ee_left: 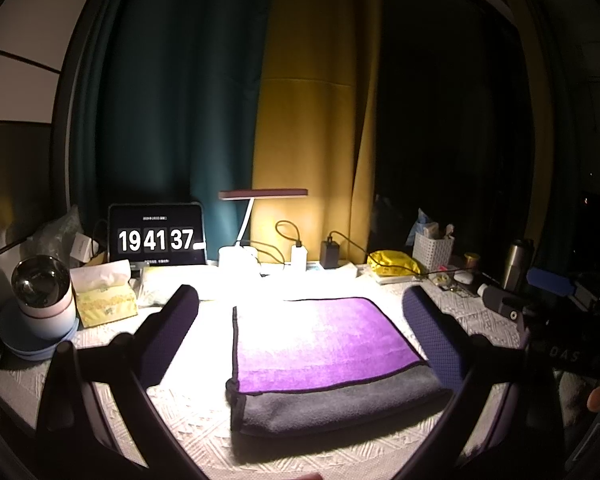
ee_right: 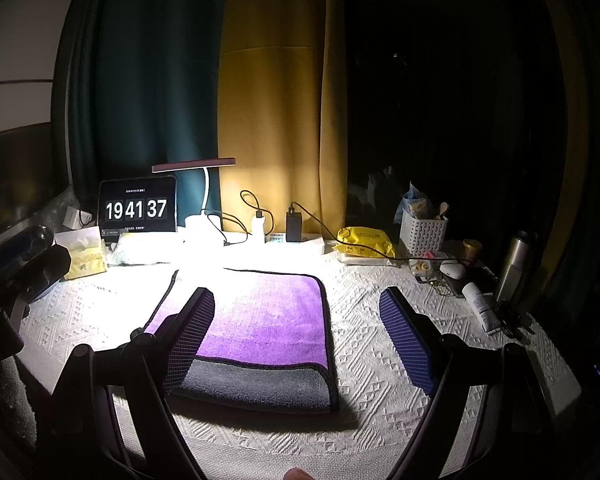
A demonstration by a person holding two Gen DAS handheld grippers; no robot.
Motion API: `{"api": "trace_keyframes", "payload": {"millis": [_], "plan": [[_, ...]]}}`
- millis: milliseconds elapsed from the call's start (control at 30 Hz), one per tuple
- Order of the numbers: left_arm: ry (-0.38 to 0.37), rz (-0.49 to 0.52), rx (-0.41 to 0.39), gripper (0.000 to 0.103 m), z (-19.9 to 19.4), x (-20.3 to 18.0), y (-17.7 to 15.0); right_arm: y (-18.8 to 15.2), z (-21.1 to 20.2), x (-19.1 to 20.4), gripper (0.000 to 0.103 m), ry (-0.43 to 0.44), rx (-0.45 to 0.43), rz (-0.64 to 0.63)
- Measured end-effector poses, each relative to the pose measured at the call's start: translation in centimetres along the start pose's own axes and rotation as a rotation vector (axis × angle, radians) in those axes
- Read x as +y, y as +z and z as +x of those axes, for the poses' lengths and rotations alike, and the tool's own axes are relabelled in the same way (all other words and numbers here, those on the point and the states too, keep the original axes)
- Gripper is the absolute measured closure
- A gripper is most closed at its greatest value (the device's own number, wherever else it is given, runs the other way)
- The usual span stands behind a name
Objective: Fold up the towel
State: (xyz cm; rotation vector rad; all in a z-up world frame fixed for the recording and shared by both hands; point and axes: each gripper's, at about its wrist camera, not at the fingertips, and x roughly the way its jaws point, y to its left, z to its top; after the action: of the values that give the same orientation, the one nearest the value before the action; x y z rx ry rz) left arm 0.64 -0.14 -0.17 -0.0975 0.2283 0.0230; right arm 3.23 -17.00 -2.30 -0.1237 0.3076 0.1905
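table (ee_right: 380, 360): white textured cloth, lit by desk lamp (ee_right: 194, 168) at back.
towel (ee_left: 324, 352): laid flat at table centre, already folded; purple face up, grey layer showing at near edge.
handling: judged soft, light, limp, plush w/ some grip; best taken at near corners/hem.
left claw (ee_left: 300, 328): fingers wide apart, nothing held, above towel.
right claw (ee_right: 300, 332): spread apart, nothing held, over towel's right edge.

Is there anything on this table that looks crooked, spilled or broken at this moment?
Nothing is spilled or broken. One small thing: the towel is folded unevenly, so a grey strip shows along its near edge below the purple layer, and the edges do not line up. The left gripper and right gripper are both open, holding nothing.
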Motion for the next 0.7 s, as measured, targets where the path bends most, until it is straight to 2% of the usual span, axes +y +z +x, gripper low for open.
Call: {"api": "trace_keyframes", "payload": {"millis": [500, 700], "plan": [[-0.006, -0.009, 0.04, 0.001, 1.4, 0.3, -1.0, -1.4, 1.4, -0.5, 0.016, 0.001, 0.05, 0.011], [-0.012, -0.013, 0.114, 0.001, 3.7, 0.6, -2.6, -2.3, 4.1, -1.2, 0.016, 0.017, 0.14, 0.029]]}}
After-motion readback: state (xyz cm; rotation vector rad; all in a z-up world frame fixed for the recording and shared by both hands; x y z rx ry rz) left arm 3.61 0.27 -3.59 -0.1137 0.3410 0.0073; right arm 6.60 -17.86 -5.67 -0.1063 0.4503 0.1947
